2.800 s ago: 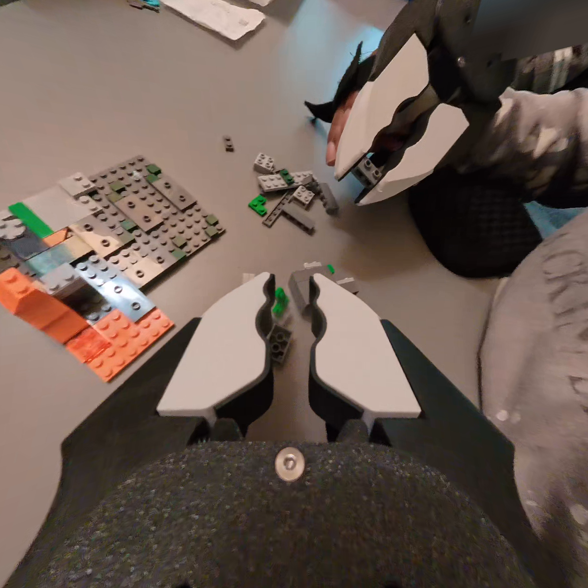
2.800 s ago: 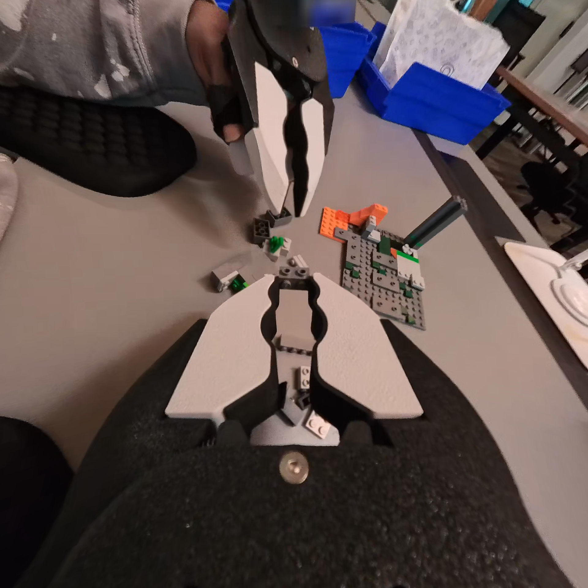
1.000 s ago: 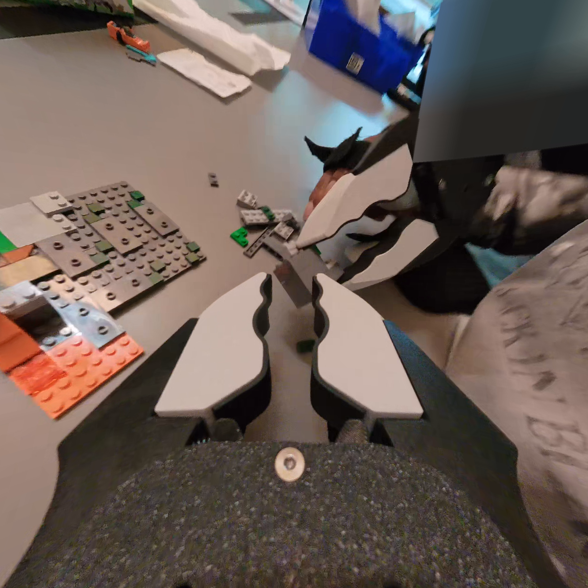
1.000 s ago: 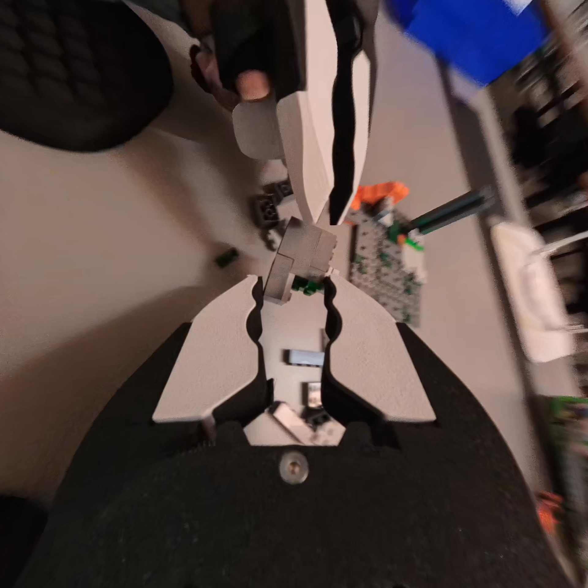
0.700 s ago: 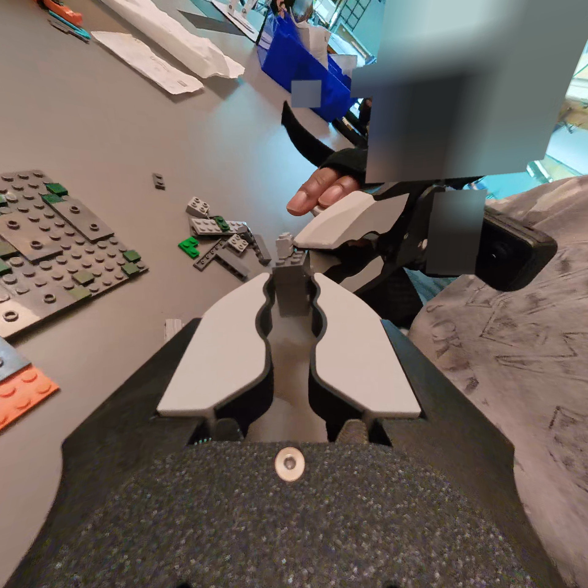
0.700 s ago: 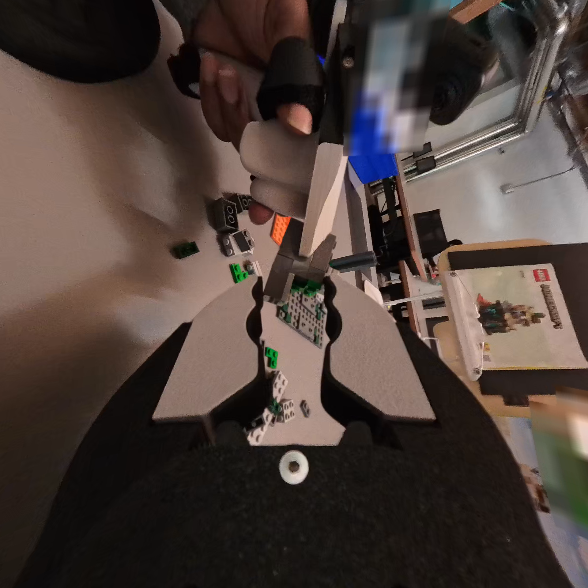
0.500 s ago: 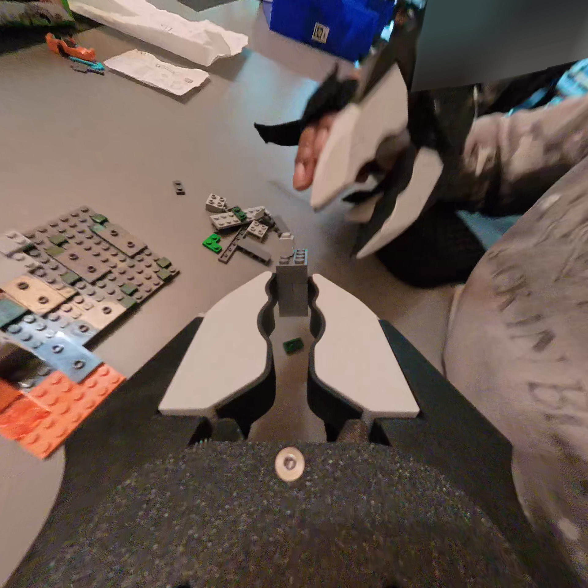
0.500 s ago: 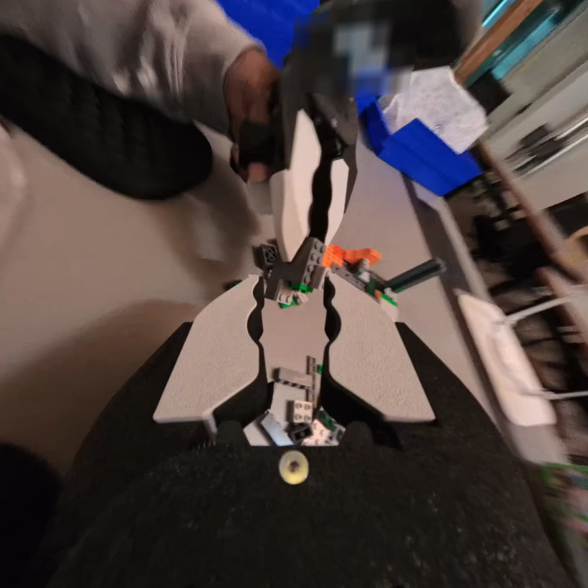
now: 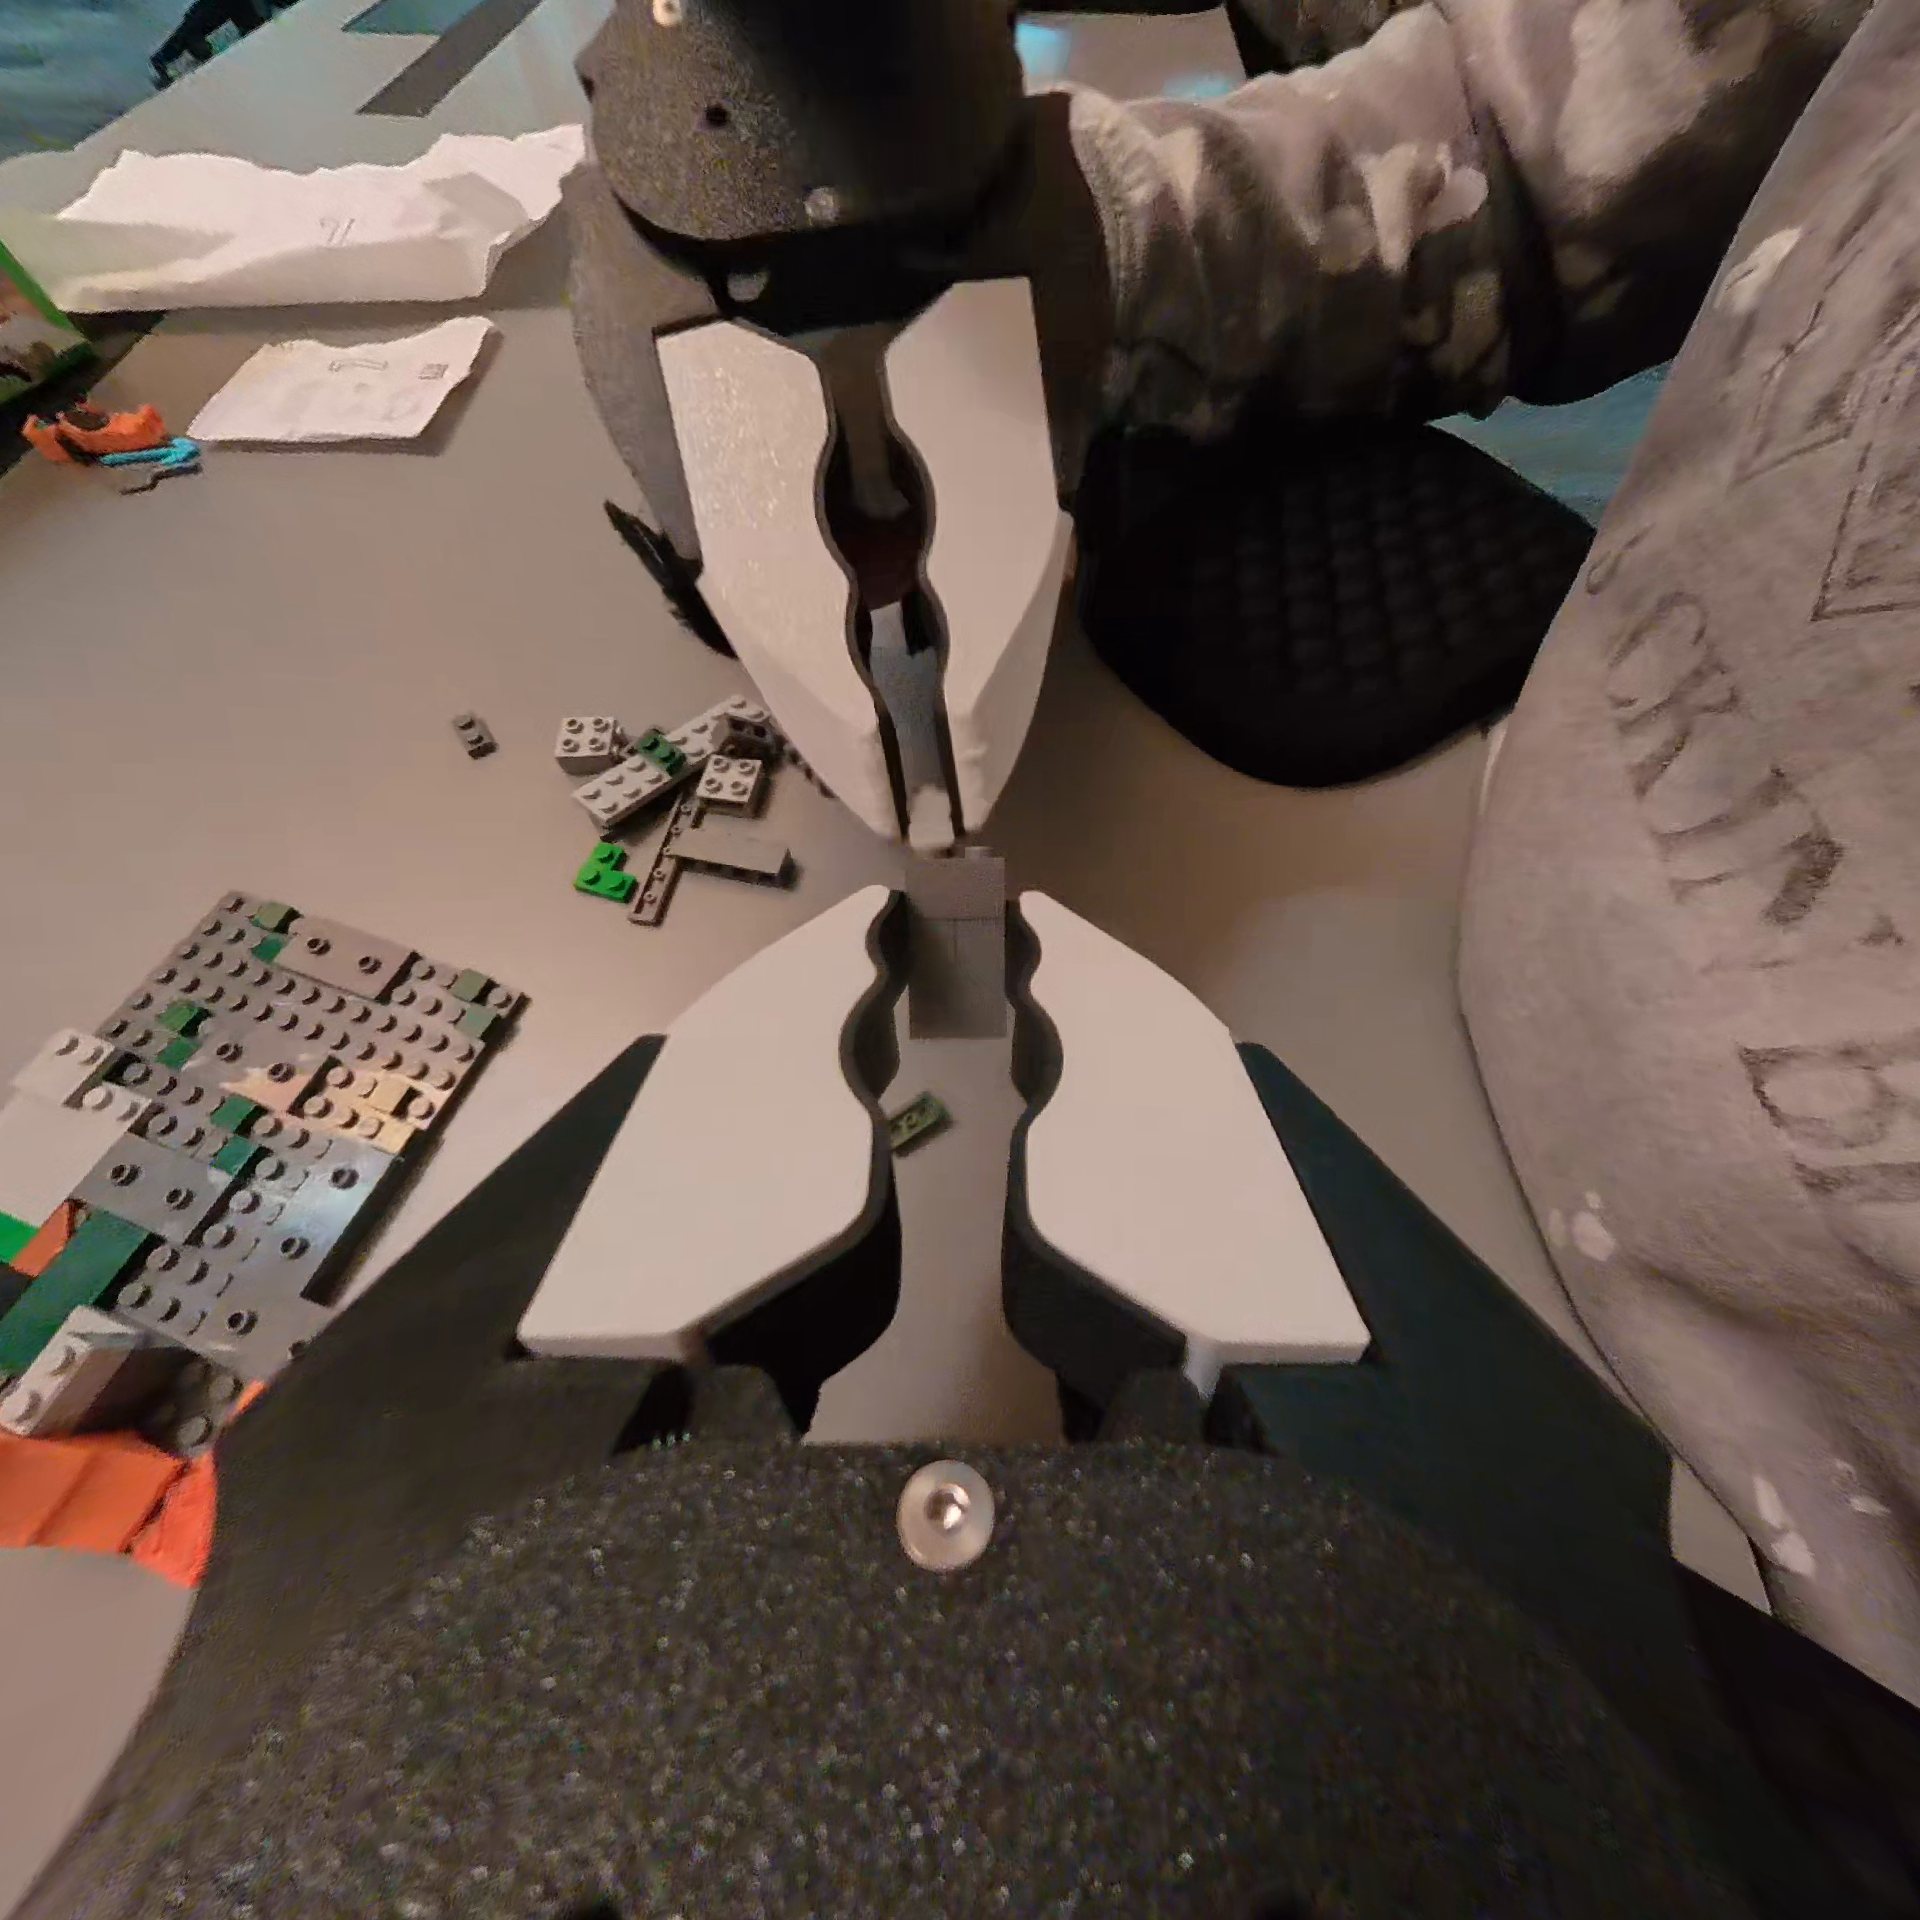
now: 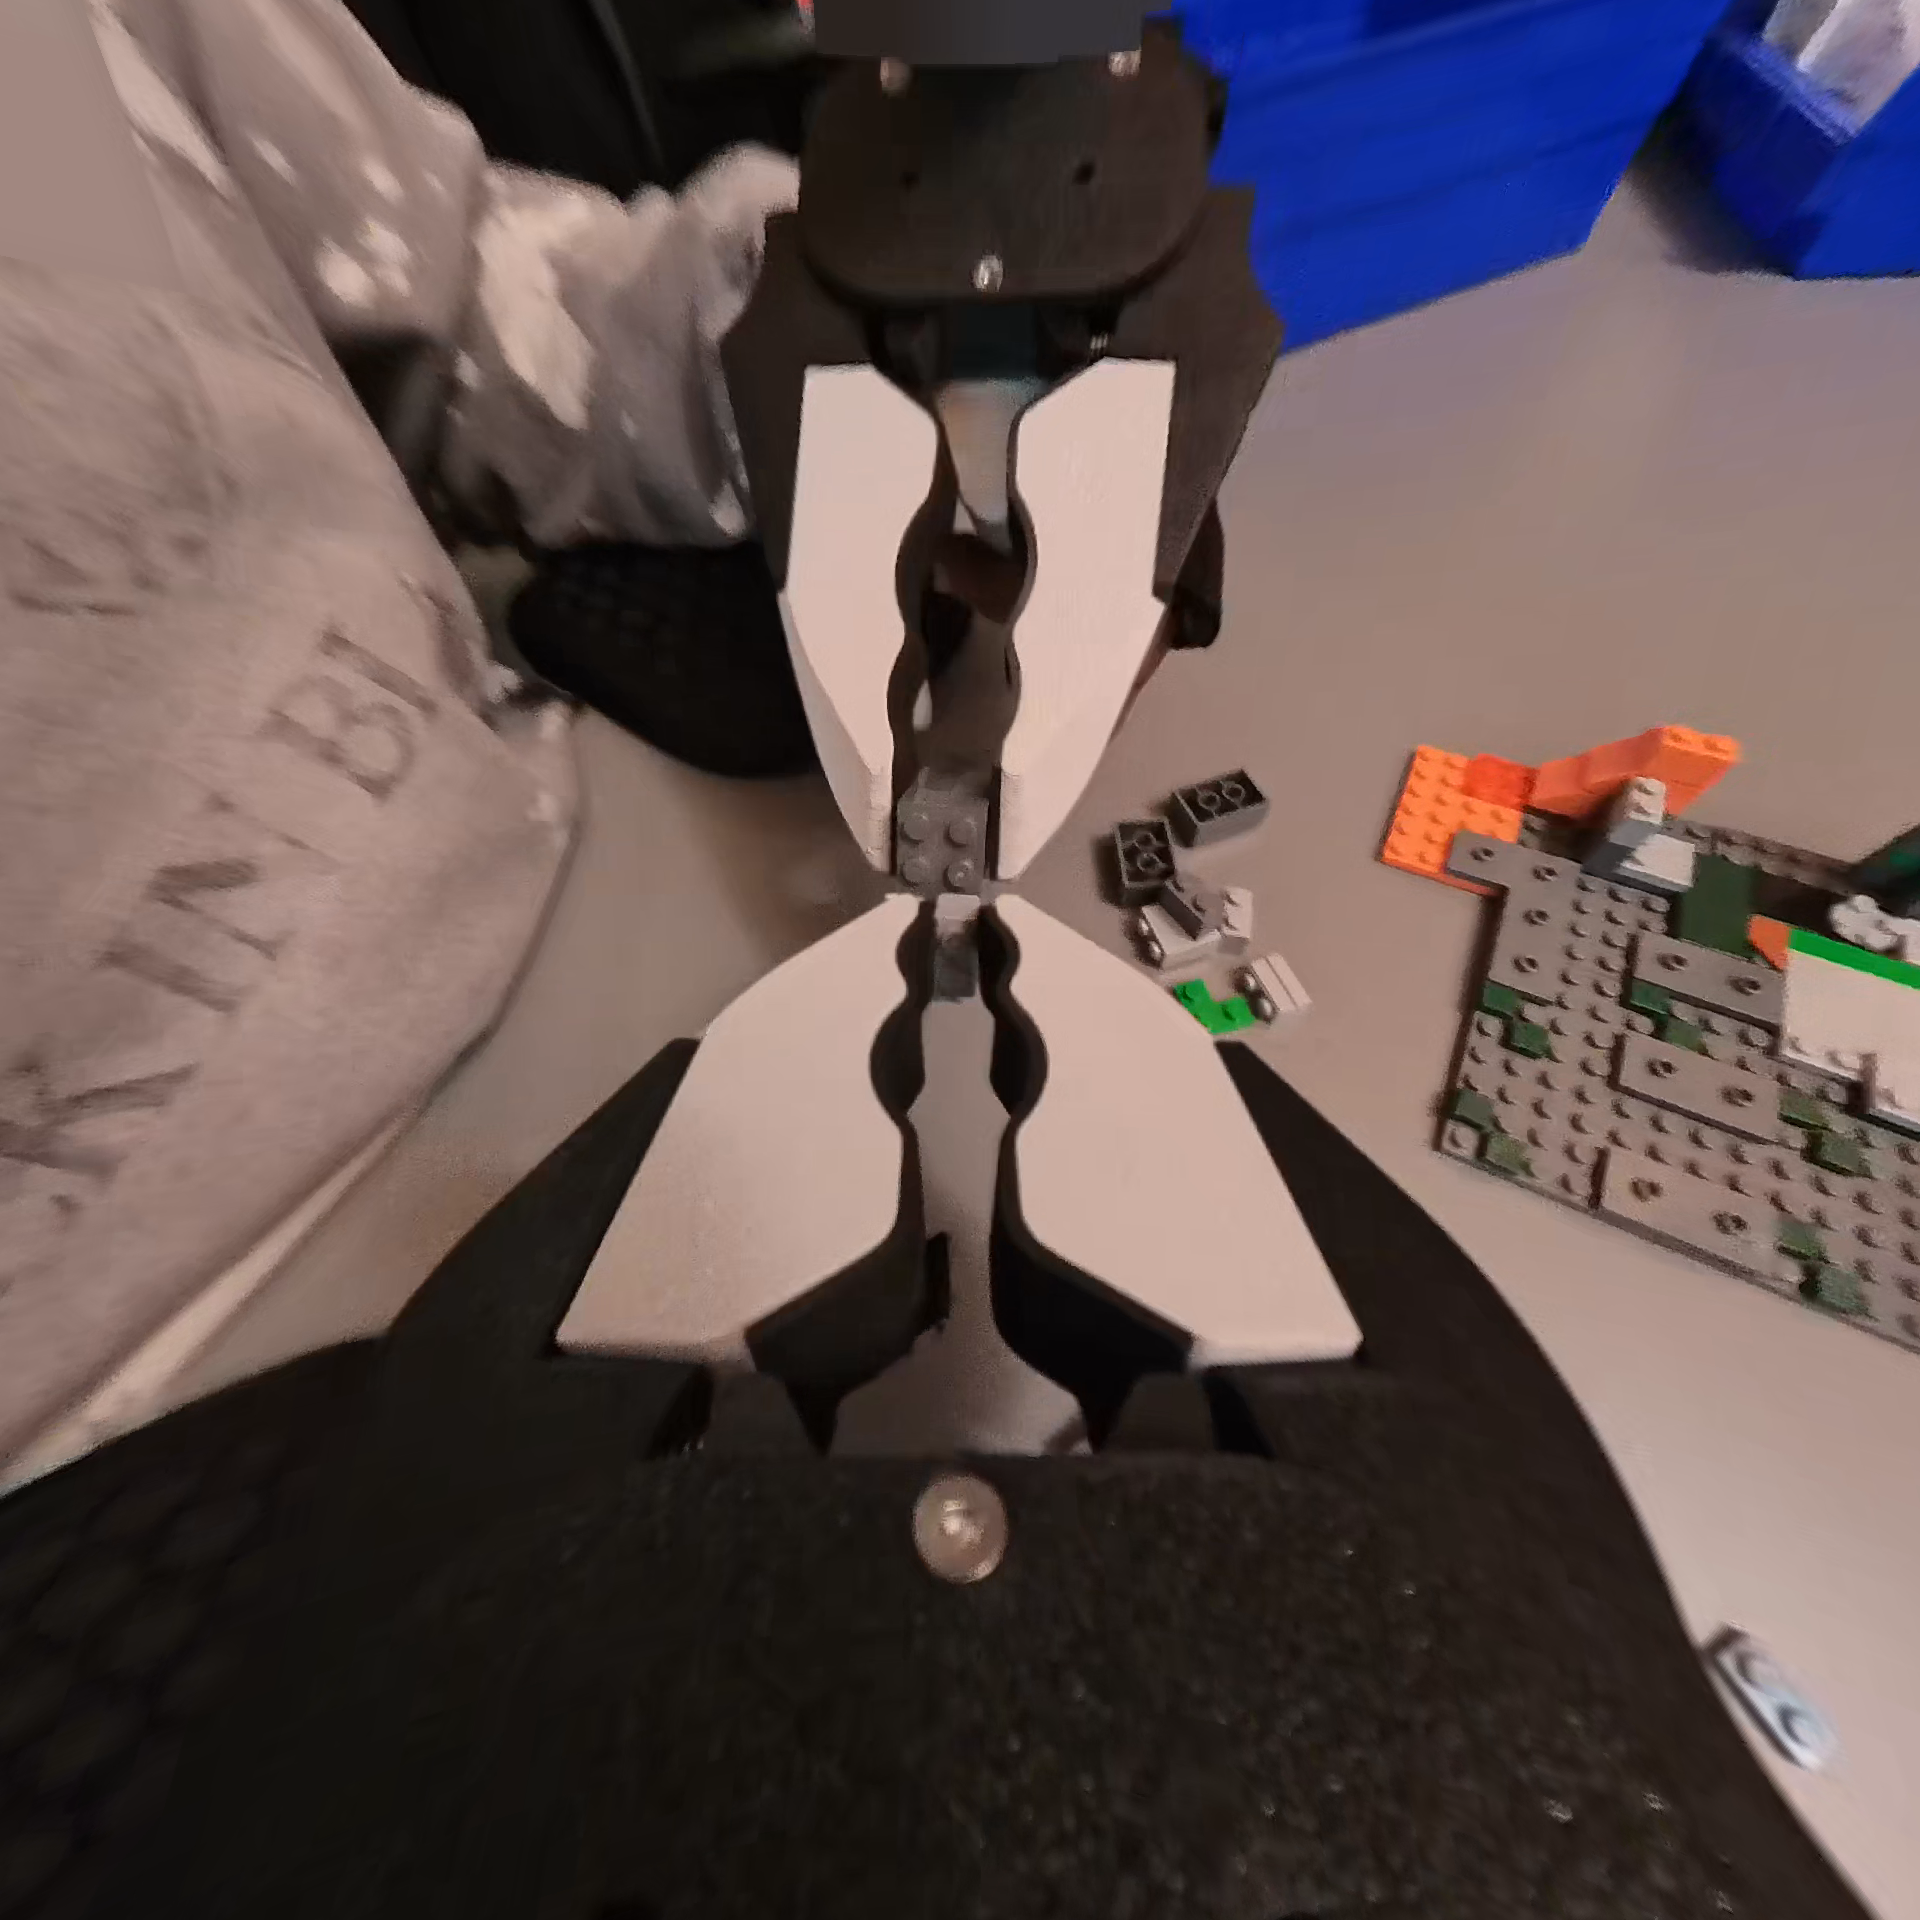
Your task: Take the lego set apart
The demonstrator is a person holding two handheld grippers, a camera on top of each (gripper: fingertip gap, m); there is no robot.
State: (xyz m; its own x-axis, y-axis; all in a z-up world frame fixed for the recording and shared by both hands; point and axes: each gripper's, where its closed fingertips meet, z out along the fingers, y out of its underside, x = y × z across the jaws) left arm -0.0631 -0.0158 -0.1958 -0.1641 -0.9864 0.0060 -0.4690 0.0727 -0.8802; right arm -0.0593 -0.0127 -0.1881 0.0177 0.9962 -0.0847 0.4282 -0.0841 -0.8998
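My left gripper [image 9: 956, 904] is shut on a grey brick stack [image 9: 956, 966] and holds it above the table. My right gripper [image 9: 928, 826] faces it tip to tip from above. In the right wrist view my right gripper [image 10: 948, 906] is shut on a small grey piece [image 10: 954, 971] that sits against the studded end of the grey stack [image 10: 940, 831], which the left gripper [image 10: 943, 862] grips. The grey baseplate [image 9: 312, 1039] with flat tiles lies at the left; it also shows in the right wrist view [image 10: 1662, 1091].
A pile of loose grey and green bricks [image 9: 675, 790] lies beyond the baseplate. Orange plates [image 9: 73, 1475] adjoin its near end. A small dark green piece [image 9: 916, 1120] lies under my left gripper. Papers [image 9: 312, 218] lie at the back, blue bins [image 10: 1455, 135] stand behind, and a grey sleeve [image 9: 1714, 831] is at the right. The grippers are tip to tip, or close to it. Both grippers' tips are roughly 15 cm from the grey baseplate [image 9: 312, 1039]. The right camera catches it too, in the right wrist view [image 10: 1650, 1103].
The two grippers have swung round to face each other tip to tip. My right gripper has narrowed and shut on the small piece at the end of the stack held by my left.
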